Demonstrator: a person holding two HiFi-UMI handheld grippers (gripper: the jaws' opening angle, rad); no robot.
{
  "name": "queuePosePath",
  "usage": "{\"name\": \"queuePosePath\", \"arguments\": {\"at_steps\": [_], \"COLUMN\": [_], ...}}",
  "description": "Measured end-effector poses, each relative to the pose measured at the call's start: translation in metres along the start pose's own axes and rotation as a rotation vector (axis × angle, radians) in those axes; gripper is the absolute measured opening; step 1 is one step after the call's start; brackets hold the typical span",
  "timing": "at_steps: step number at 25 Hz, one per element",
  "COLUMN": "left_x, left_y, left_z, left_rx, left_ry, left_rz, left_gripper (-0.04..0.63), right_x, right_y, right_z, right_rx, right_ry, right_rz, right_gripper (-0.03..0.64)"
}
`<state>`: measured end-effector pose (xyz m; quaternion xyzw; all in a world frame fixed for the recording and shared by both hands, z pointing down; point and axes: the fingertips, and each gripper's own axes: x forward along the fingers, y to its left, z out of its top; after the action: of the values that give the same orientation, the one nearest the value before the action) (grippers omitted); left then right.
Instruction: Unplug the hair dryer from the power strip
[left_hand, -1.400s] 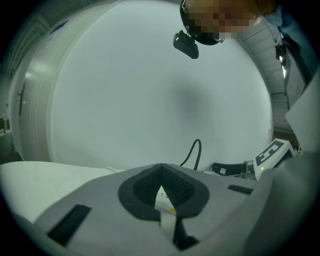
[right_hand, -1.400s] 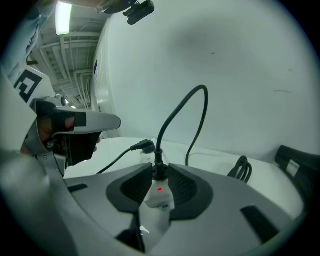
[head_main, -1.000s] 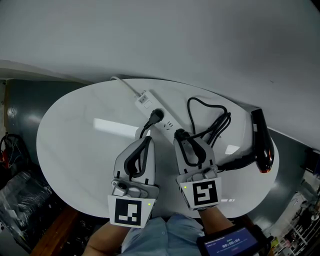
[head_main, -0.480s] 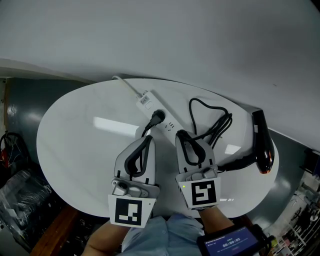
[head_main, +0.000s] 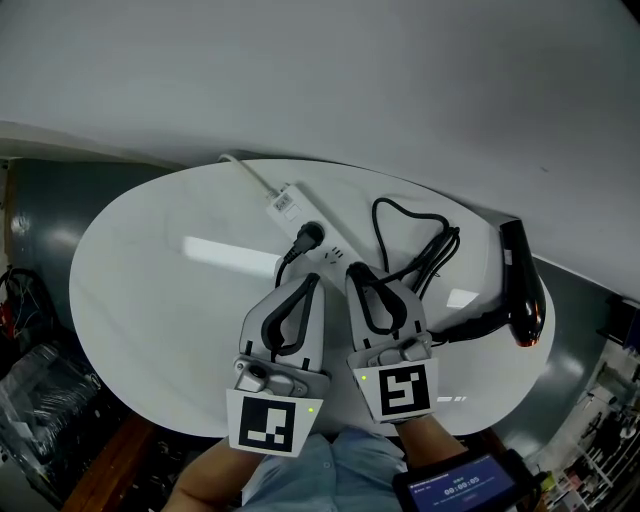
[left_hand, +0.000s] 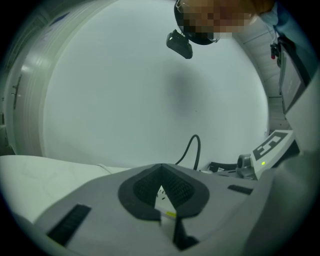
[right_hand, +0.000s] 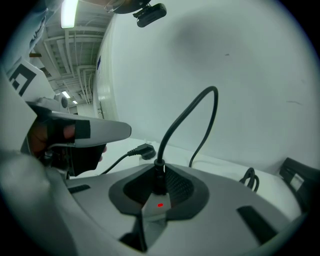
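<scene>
A white power strip (head_main: 290, 200) lies aslant on the round white table (head_main: 160, 270). The black hair dryer (head_main: 522, 285) rests at the table's right edge, and its cord (head_main: 415, 225) loops back to a black plug (right_hand: 159, 176) in the strip's near end. My right gripper (head_main: 358, 272) (right_hand: 159, 172) is shut on that plug; its jaws have just been closing round it. The strip's red light (right_hand: 160, 205) shows below the plug. My left gripper (head_main: 310, 281) (left_hand: 161, 170) is shut, tips at the strip's near side, with the strip (left_hand: 161, 197) visible through the gap between its pads.
A second black plug (head_main: 309, 235) sits in the strip's middle, its cable running under my left gripper. The strip's white lead (head_main: 245, 168) runs off the far edge toward the white wall. Dark clutter (head_main: 40, 390) lies on the floor at left.
My left gripper has slid forward and a little right, up to the strip. The right gripper has stayed at the plug with its fingers drawn in tighter.
</scene>
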<state>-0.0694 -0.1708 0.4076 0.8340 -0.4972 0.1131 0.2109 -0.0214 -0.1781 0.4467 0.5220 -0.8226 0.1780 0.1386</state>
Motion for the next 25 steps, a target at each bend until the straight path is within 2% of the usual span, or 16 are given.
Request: {"name": "queuePosePath", "arguments": {"at_steps": [25], "left_x": [0.045], "left_y": [0.005], "left_z": [-0.041], "left_rx": [-0.079], "left_ry": [0.081], "left_rz": [-0.064], "left_gripper": [-0.002], "right_x": [-0.001], "right_y": [0.001], "right_z": [-0.002], "right_rx": [0.07], "right_ry": [0.031], "right_rz": [-0.021], "right_gripper": [0.054]}}
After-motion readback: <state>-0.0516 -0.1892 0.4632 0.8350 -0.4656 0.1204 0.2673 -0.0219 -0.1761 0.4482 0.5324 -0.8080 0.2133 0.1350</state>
